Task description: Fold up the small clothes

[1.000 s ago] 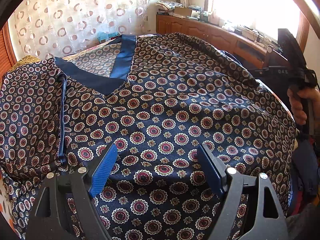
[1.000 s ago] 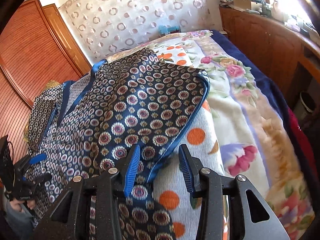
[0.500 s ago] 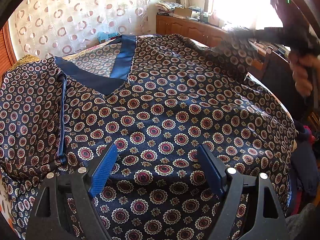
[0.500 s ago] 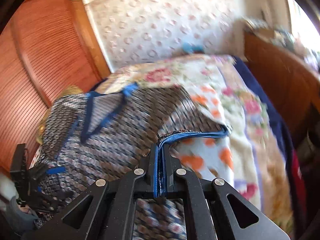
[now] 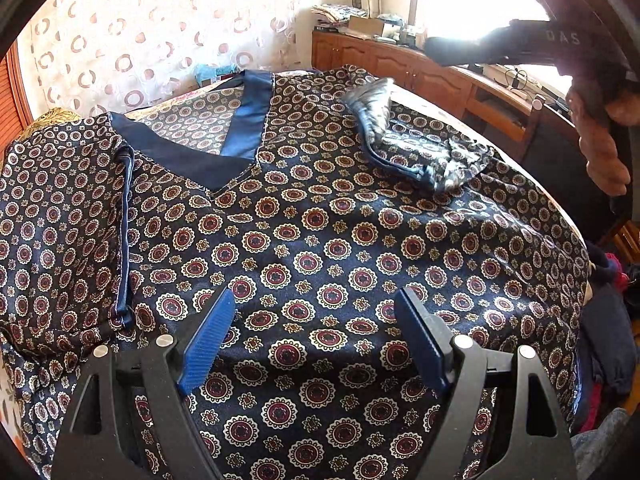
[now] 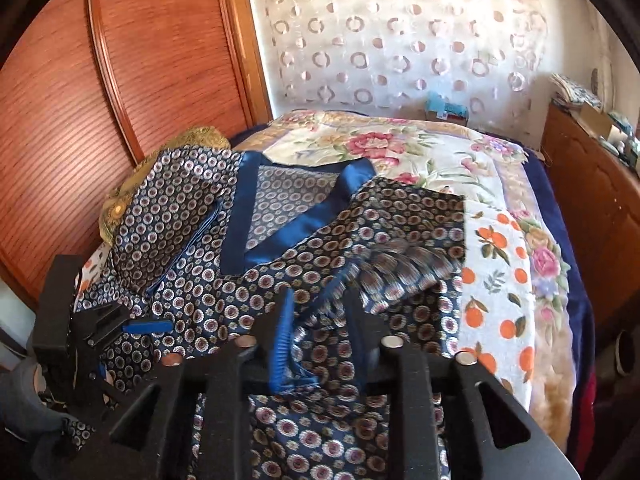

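Lettering "DAS" marks right gripper (image 5: 436,46) body.

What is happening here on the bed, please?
A person with a gripper in each hand is folding a patterned shirt spread on the bed. The left sleeve already lies folded in. The right gripper has just been opening, and the right sleeve now lies on the shirt's front. The left gripper hovers open above the hem.

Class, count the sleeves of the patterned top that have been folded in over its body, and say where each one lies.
2. One sleeve lies folded over the top left of the neckline; the other sleeve lies crumpled on its right shoulder, seen from the left wrist view.
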`<state>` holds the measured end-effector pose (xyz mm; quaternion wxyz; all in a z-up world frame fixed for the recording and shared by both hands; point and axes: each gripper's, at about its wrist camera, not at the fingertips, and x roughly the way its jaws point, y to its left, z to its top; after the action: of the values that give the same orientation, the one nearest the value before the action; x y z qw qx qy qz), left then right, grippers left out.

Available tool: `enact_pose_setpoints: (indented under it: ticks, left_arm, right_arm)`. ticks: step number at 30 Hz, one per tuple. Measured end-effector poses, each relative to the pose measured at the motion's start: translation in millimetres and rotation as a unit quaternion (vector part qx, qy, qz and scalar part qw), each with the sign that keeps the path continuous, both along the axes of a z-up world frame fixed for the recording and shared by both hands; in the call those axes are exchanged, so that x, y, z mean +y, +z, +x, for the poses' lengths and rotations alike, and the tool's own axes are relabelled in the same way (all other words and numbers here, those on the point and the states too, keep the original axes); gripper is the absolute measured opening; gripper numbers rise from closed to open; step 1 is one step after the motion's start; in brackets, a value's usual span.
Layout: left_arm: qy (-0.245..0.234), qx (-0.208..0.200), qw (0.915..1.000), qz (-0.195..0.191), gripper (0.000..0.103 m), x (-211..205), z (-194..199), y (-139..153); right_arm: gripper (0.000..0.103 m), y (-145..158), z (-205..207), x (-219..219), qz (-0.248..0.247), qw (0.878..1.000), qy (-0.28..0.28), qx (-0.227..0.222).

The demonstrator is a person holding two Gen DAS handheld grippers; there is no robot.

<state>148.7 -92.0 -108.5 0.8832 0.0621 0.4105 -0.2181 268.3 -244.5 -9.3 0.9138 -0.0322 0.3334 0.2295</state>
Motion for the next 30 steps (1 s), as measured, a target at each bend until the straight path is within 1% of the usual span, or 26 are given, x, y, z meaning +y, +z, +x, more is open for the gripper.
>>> enact_pose_setpoints:
  ticks: [1,4,7,9,13,15,18,19,20,23,24,26,28,30]
  left_arm:
    - [0.003,0.000,1.0000,-0.004,0.082,1.5,0.4,0.8]
    - [0.006,-0.001,0.9998,-0.020,0.082,11.3,1.7,9.6]
    - [0.017,-0.027,0.9994,-0.011,0.082,24.0,1.1,24.4]
    - [0.023,-0.032,0.9992,-0.014,0.082,33.1,3.7,30.9]
    - [0.037,-0.040,0.9984,-0.012,0.082,51.7,13.5,42.4]
    - [0.044,-0.043,0.9981,-0.011,0.082,60.2,18.6,45.5]
    - [0.052,-0.049,0.9974,-0.005,0.082,68.2,25.2,48.6]
    - [0.056,-0.051,0.9972,-0.003,0.082,72.8,27.0,48.8]
    - [0.060,-0.052,0.9969,0.000,0.082,76.2,29.3,49.5]
    - [0.067,-0.057,0.9961,0.005,0.082,86.1,34.2,50.7]
    - [0.070,-0.059,0.9957,0.007,0.082,89.8,36.1,51.6]
    - [0.080,-0.062,0.9947,0.015,0.082,99.3,42.3,52.7]
    - [0.090,-0.064,0.9936,0.021,0.082,110.0,50.9,54.4]
    - [0.105,-0.065,0.9920,0.026,0.082,123.2,60.2,56.9]
  right_arm:
    - [0.035,1.7,0.2,-6.6,0.003,1.000,-0.006,-0.002]
    - [0.036,-6.4,7.5,-21.1,-0.001,0.999,-0.037,0.002]
    - [0.036,-20.9,36.6,-31.7,-0.013,0.998,-0.065,0.022]
    - [0.036,-34.6,57.5,-28.8,-0.021,0.996,-0.082,0.038]
    - [0.036,-46.5,98.3,-16.3,-0.007,0.994,-0.093,0.061]
    - [0.036,-50.8,116.2,-4.3,-0.003,0.994,-0.087,0.072]
    - [0.036,-60.7,141.8,19.6,-0.020,0.993,-0.073,0.092]
    - [0.036,-62.0,146.5,27.5,-0.027,0.993,-0.068,0.090]
    - [0.036,-59.6,148.4,33.6,-0.034,0.994,-0.064,0.084]
    - [0.037,-56.3,153.3,44.0,-0.035,0.995,-0.035,0.088]
    - [0.038,-55.0,152.4,46.7,-0.046,0.995,-0.029,0.083]
    - [0.046,-51.0,147.5,45.4,-0.059,0.996,-0.020,0.067]
    - [0.050,-49.3,142.2,43.0,-0.072,0.996,-0.017,0.057]
    - [0.051,-49.3,137.1,36.3,-0.080,0.995,-0.019,0.050]
